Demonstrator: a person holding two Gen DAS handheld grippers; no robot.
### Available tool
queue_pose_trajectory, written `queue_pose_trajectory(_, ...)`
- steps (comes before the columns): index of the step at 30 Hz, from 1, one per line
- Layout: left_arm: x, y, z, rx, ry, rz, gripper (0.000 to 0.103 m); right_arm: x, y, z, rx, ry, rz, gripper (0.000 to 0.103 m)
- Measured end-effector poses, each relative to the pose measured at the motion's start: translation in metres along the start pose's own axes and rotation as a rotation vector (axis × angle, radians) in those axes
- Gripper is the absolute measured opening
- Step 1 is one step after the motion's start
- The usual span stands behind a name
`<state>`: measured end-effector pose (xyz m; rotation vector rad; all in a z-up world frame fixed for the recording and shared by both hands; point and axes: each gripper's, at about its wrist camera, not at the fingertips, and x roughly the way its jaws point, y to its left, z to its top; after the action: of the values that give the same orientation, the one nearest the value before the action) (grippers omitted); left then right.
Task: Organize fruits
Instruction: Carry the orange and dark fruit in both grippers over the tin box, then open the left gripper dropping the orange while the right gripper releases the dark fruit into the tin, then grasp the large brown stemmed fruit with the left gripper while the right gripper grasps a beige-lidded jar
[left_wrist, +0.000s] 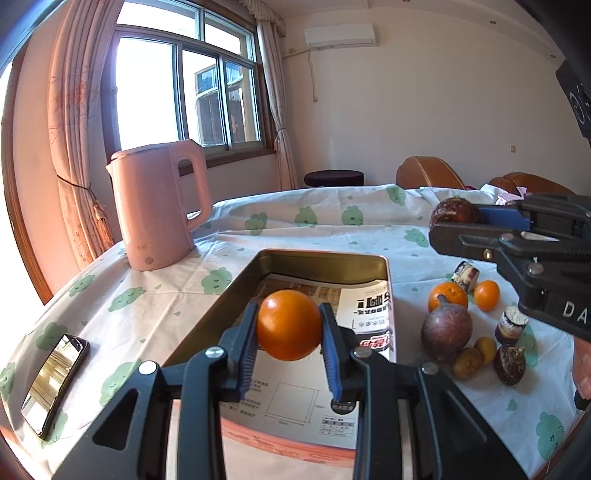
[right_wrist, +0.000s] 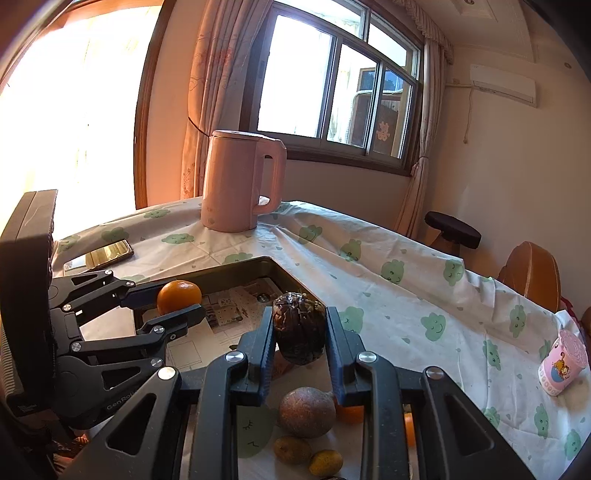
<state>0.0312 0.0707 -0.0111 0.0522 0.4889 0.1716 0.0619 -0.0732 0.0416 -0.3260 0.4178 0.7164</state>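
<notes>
Your left gripper (left_wrist: 289, 325) jaws clench the orange (left_wrist: 289, 324) directly above the tin (left_wrist: 384, 264); your right gripper (right_wrist: 299, 328), grasping the dark fruit (right_wrist: 299, 326), hangs beside its rim.

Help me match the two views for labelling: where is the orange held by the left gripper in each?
Left wrist: the orange sits low centre, clamped in the left gripper above the tin.
Right wrist: the orange is at mid-left, in that gripper reaching in from the left.
Shared landmark: the pink kettle.

A cloud-print clothed table (left_wrist: 317, 236) carries a pink kettle (left_wrist: 159, 203), metal tin (left_wrist: 221, 295), phone (left_wrist: 55, 384), pink cup (right_wrist: 561, 362) and loose fruits (left_wrist: 447, 328)
</notes>
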Motion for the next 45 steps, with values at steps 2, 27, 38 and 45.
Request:
queue_pose_trajectory(2,0.005,0.005,0.001,0.005,0.013,0.012,0.033,0.009,0.004,0.003,-0.012,0.012,0.004,0.027)
queue_pose_trajectory(27,0.051,0.039,0.012,-0.028,0.148,0.054,0.048,0.103,0.025,-0.008,0.033,0.202,0.104,0.027)
queue_pose_trajectory(38,0.015,0.031,0.009,-0.061,0.036,0.061,0.086,0.056,0.000,-0.020,0.054,0.146,0.029,0.055)
queue_pose_trajectory(45,-0.003,-0.004,0.006,-0.074,0.015,-0.040,0.086,-0.011,-0.060,-0.059,0.174,0.115,-0.148,0.062)
